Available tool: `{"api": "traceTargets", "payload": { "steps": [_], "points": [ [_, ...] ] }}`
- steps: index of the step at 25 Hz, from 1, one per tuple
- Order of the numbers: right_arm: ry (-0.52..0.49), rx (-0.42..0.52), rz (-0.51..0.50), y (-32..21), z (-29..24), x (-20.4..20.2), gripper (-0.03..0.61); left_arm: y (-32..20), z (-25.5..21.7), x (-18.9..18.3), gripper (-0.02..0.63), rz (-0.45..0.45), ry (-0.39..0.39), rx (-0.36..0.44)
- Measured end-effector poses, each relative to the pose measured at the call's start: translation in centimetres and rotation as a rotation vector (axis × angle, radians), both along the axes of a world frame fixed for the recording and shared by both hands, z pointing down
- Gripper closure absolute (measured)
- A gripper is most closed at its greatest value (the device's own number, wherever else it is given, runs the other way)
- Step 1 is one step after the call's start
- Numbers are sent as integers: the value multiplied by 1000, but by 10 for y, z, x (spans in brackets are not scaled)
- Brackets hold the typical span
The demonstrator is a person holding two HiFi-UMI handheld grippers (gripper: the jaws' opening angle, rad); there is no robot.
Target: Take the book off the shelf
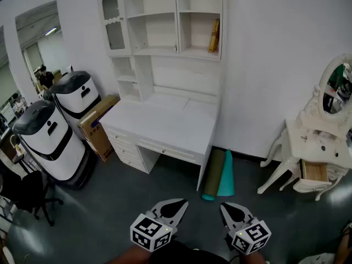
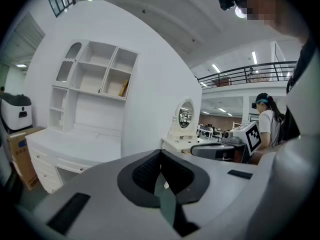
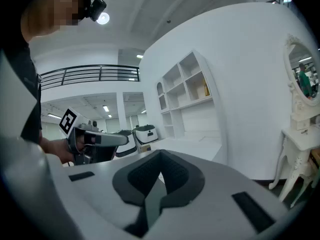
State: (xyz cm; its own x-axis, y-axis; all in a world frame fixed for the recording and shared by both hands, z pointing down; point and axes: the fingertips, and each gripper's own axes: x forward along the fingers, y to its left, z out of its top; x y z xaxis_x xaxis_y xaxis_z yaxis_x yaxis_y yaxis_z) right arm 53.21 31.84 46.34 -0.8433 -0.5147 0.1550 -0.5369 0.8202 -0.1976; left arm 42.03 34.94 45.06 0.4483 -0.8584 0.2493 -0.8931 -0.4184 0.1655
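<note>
A yellow book [image 1: 214, 35] stands upright, leaning a little, in the lower right cubby of the white shelf unit [image 1: 165, 21] above the desk. It also shows small and far off as the book [image 2: 123, 88] in the left gripper view and the book [image 3: 205, 90] in the right gripper view. My left gripper [image 1: 183, 204] and right gripper [image 1: 224, 206] hang side by side at the bottom of the head view, well short of the desk. Both are shut with nothing between the jaws, as the left gripper [image 2: 161, 178] and right gripper [image 3: 160, 178] show close up.
A white desk [image 1: 165, 122] with drawers stands under the shelf. Two rolled mats [image 1: 219, 175] lean at its right. Two white-and-black machines [image 1: 55, 142], a cardboard box [image 1: 99, 128] and a black chair [image 1: 27, 194] stand left. At the right is a white vanity table [image 1: 316, 147] with a mirror.
</note>
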Motion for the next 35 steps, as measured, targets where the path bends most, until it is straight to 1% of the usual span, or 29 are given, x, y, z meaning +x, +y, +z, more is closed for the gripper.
{"api": "traceTargets", "payload": {
  "steps": [12,19,24,29,35],
  "points": [
    [6,4,-33,4,-1,-12,551,4,2,-6,603,-9,-5,-3],
    [-63,-27,-63,11,-1,-19,549,8,8,-11,603,-24,-9,-15],
    [-38,-39,-60,10,14,-28,548,10,17,-18,603,-37,-4,-32],
    [-26,-70,-81,3,23,-47,548,9,29,-37,603,-50,2,-60],
    [-10,-90,-87,-21,32,-86,548,-16,38,-74,603,-52,10,-85]
  ]
}}
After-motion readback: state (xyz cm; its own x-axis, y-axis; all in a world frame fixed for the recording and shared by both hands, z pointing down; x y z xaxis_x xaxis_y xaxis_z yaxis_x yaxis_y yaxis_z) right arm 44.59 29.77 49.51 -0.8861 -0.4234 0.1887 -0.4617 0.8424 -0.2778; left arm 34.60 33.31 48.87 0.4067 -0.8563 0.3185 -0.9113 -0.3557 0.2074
